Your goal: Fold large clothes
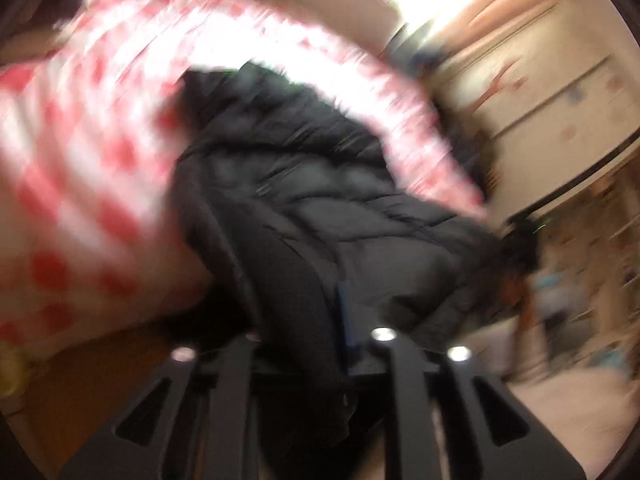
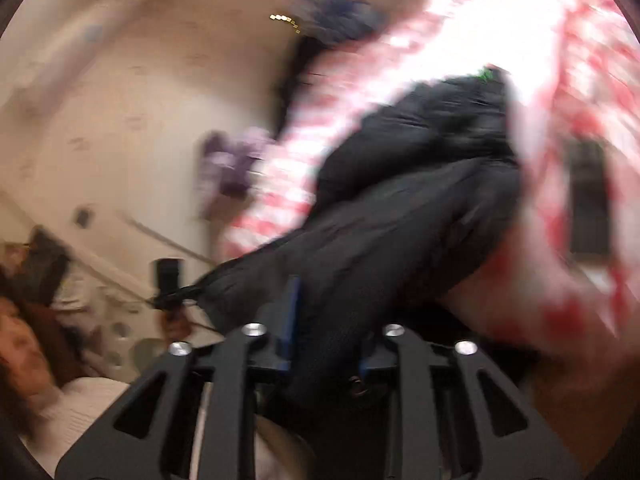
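Observation:
A black quilted puffer jacket [image 1: 320, 184] hangs lifted over a red-and-white checked bed cover [image 1: 80, 128]. In the left wrist view, my left gripper [image 1: 316, 344] is shut on a dark edge of the jacket, which runs down between the fingers. In the right wrist view, the jacket [image 2: 400, 208] stretches away from my right gripper [image 2: 328, 344], whose blue pads [image 2: 290, 320] pinch its fabric. Each view shows the other gripper at the far corner of the jacket: the right one [image 1: 520, 244] and the left one [image 2: 168, 276]. Both views are motion-blurred.
A white chest of drawers [image 1: 540, 92] with stickers stands right of the bed. A dark flat rectangle [image 2: 588, 200] lies on the bed cover [image 2: 500, 28]. A person in a white top [image 2: 80, 400] is at the lower left, and something purple [image 2: 232, 160] sits by the cream wall.

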